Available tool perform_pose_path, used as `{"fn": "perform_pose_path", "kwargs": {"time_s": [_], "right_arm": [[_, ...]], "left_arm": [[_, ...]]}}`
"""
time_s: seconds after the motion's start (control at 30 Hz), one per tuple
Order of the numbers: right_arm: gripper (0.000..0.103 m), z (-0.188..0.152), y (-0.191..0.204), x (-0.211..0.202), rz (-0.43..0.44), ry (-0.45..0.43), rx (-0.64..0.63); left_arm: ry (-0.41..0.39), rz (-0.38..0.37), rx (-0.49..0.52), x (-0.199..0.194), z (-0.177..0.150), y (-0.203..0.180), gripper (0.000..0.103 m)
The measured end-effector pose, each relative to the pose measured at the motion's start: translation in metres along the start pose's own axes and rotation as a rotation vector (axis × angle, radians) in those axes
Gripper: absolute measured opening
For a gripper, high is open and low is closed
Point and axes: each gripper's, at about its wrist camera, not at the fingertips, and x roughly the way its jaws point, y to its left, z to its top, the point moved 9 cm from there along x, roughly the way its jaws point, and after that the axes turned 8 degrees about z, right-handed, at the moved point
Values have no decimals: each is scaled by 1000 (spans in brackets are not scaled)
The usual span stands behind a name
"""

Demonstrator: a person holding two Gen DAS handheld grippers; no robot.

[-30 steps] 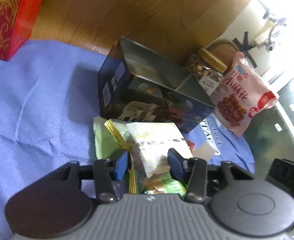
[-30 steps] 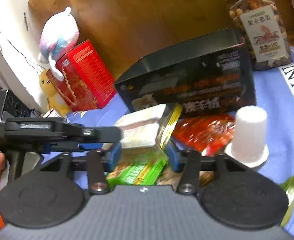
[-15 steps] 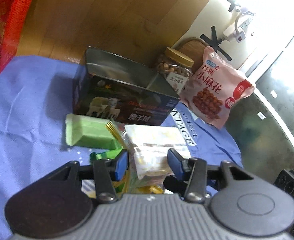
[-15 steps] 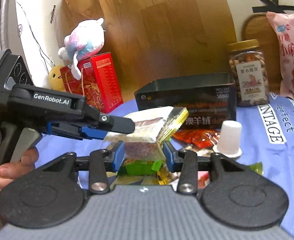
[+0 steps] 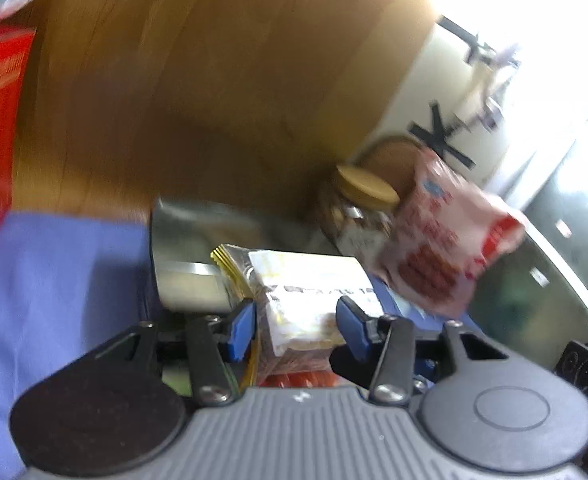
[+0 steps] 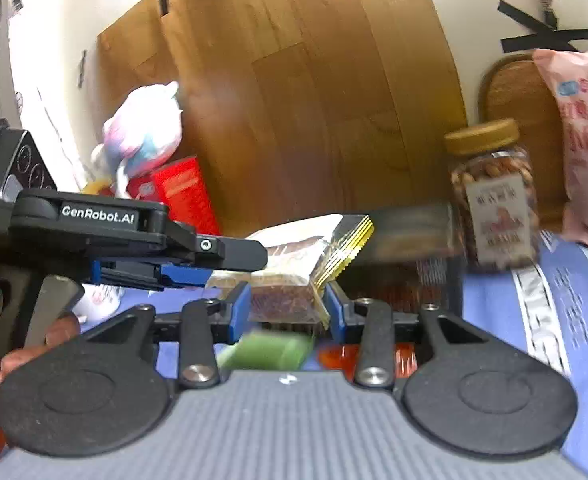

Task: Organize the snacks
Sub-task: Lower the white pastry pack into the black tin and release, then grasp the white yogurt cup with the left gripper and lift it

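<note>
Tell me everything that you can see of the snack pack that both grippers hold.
The snack pack is a clear plastic wrapper with a crimped gold-striped edge; inside are a pale layer and a brownish one. It is lifted off the blue cloth, in front of the dark box. The left gripper and the right gripper each clamp it, and the right one's jaws have just been closing on it. Blur hides its print.

tall wooden board (image 6: 294, 92) against a white wall (image 6: 62, 20), strips of black tape (image 6: 549, 36), bright window glare at right
</note>
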Motion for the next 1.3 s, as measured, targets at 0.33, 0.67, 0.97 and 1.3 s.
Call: {"fn": "perform_pose_path", "kwargs": {"time_s": [0.33,0.67,0.97,1.3], "right_arm": [[51,19,-36,47,-64,22,-29],[52,-20,-114,-65,-200,-92,210],[52,-57,-101,-50,-179,63,137],[48,-66,-97,-32,-151,145,16]], "left_arm": [[-11,59,-37,33,16,30,51],[97,-58,3,22,-43,-7,51],[151,-69,168,49,-71,-70,57],[207,0,348,91,-95,-105,40]]}}
